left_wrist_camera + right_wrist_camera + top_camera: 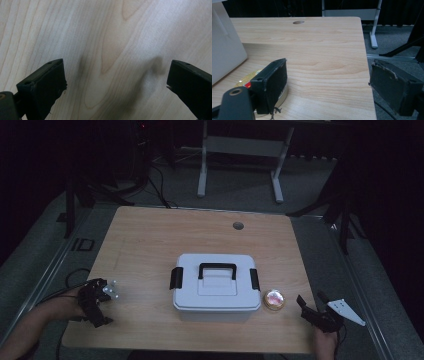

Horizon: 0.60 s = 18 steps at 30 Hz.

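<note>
I hold my left gripper (100, 302) low over the near left corner of the table (150, 240), its jaws spread wide over bare wood with nothing between them; in the left gripper view I see pale grain and the soft shadows of both jaws. My right gripper (315, 312) sits at the near right edge, jaws also wide apart and empty, one over the tabletop and one out past the edge above the grey floor (394, 40). The small round tin (274, 300) lies just beside the right end of the white box (216, 287), near my right gripper (in the right gripper view it peeks out from behind the jaw on the left). The box stands mid-table, lid on, black handle flat, a black latch at each end. A round cable hole (238, 225) marks the far side. Beyond, the room is dark, with a white desk frame (240, 155) on grey carpet.
</note>
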Each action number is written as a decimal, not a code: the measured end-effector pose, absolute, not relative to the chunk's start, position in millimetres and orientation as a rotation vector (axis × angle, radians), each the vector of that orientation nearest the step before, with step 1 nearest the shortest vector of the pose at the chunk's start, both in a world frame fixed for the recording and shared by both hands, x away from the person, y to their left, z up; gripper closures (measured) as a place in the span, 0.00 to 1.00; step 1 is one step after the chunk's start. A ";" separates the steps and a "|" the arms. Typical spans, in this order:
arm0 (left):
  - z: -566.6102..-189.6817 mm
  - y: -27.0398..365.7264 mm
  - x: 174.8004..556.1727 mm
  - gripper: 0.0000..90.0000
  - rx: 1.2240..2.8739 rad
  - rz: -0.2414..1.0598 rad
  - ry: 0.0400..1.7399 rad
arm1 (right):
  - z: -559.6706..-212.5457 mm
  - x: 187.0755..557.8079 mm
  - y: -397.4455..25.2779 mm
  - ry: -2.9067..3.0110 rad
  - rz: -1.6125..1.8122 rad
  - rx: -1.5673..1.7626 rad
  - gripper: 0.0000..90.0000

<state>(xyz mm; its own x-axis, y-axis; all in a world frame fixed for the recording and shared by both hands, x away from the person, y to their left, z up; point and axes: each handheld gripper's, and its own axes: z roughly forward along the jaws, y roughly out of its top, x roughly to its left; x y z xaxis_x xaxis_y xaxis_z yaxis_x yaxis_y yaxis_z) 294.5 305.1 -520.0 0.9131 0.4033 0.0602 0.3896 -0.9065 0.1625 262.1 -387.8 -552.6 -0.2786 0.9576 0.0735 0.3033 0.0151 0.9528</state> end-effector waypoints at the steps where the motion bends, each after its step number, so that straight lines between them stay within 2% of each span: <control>1: -519.4 304.3 294.1 0.02 2.940 0.138 0.603 | -552.6 262.0 -387.8 1.647 1.287 1.309 0.16; 8: -508.7 296.5 292.4 0.02 2.966 0.094 0.550 | -552.6 262.3 -387.6 1.652 1.286 1.312 0.16; 17: -470.4 283.9 291.9 0.02 2.962 0.134 0.483 | -552.5 262.7 -387.1 1.656 1.278 1.312 0.16; 18: -466.4 283.0 292.0 0.04 2.970 0.140 0.461 | -552.5 262.7 -387.1 1.655 1.278 1.313 0.16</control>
